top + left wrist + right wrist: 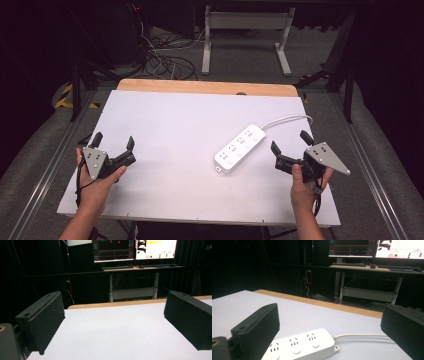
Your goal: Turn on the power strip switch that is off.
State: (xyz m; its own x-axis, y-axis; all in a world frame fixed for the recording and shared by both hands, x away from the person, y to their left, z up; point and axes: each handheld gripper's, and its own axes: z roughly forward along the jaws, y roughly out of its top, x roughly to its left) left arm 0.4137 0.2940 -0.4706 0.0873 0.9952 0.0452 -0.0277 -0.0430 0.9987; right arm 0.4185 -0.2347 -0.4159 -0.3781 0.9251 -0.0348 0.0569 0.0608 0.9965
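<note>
A white power strip is lying on the desk, its cord curving away; behind, monitors are glowing over a keyboard.

Even overhead light keeps the white table bright, with faint shadows; the room beyond its far edge falls into near black. Lit monitors glare, slightly overexposed. Both gripper views look soft and grainy up close.

Floor: grey carpet with tangled black cables.
Desk: white-legged, stood beyond the table, carrying lit monitors and a keyboard.
Walls: dark curtains.
</note>
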